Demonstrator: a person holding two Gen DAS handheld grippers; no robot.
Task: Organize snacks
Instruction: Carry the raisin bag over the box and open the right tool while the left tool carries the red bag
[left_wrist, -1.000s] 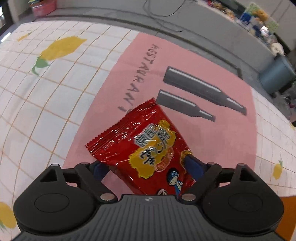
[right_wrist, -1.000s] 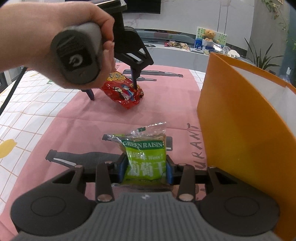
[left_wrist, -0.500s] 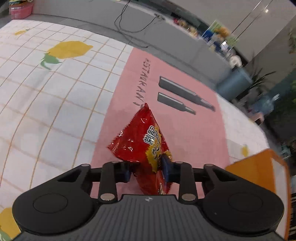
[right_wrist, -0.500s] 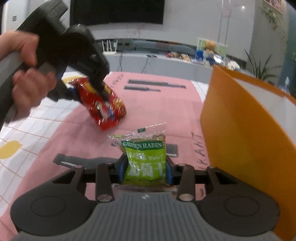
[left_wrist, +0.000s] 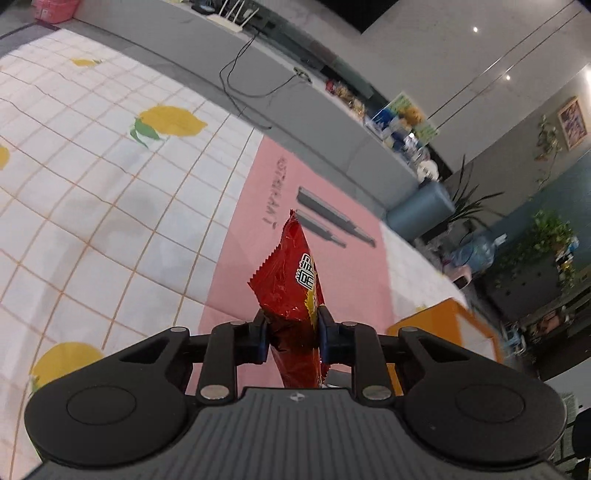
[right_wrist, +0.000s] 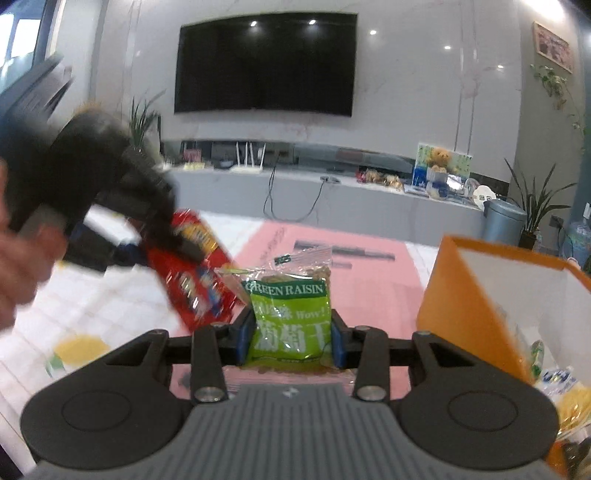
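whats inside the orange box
The right wrist view shows a few snack packets, yellow and blue-white, low against the orange box white inner wall. Its near wall and the right gripper cover the rest.

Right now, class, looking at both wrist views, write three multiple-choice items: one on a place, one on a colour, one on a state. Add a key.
1. Where does the orange box stand relative to the green raisin packet?
A right
B left
C underneath

2. What colour is the packet in the left gripper?
A blue
B red
C white

3. The right gripper is:
A wide open, empty
B shut on the raisin packet
C out of view

Key: 1 A, the box fills the right edge; 2 B, the red snack packet sits between its pads; 3 B, both pads press the packet.
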